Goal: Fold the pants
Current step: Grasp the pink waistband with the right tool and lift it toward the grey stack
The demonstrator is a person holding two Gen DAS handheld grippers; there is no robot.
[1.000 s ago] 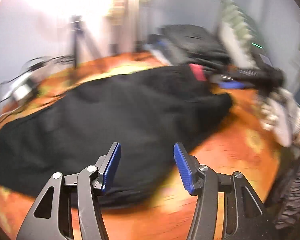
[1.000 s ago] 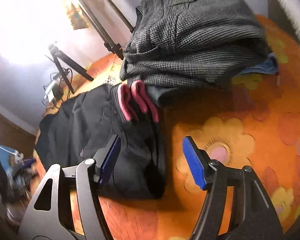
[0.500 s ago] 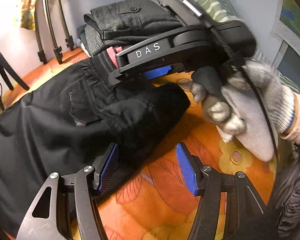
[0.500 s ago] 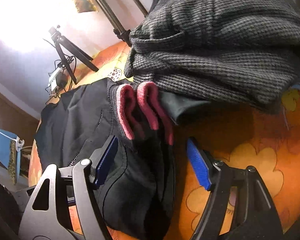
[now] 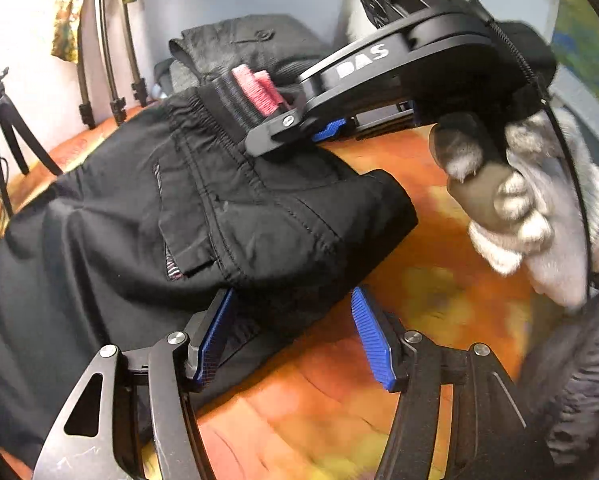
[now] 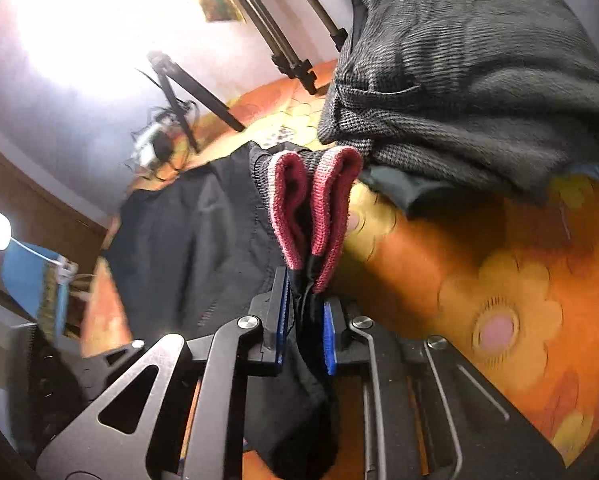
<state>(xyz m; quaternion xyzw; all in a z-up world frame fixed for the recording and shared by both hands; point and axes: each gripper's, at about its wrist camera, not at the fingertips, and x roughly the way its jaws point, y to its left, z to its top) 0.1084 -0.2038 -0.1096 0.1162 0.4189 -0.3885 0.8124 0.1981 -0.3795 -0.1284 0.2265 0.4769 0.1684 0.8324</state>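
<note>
Black pants point(image 5: 147, 216) with a red-edged waistband point(image 5: 257, 88) lie on an orange floral cloth point(image 5: 339, 400). My left gripper point(image 5: 291, 332) is open, its blue pads around the near folded corner of the pants. My right gripper point(image 6: 303, 320) is shut on the pants point(image 6: 191, 240) just below the red waistband point(image 6: 331, 216). In the left wrist view the right gripper point(image 5: 319, 132) sits at the waistband, held by a gloved hand point(image 5: 539, 216).
A folded grey garment point(image 6: 459, 72) lies just behind the waistband, also in the left wrist view point(image 5: 251, 48). Tripod legs point(image 5: 111, 60) stand at the far edge against the wall. A cable and small device point(image 6: 155, 144) lie at the far left.
My right gripper moved onto the waistband and shut on it. My left gripper came in closer, and its open pads now sit around the pants' near corner.
</note>
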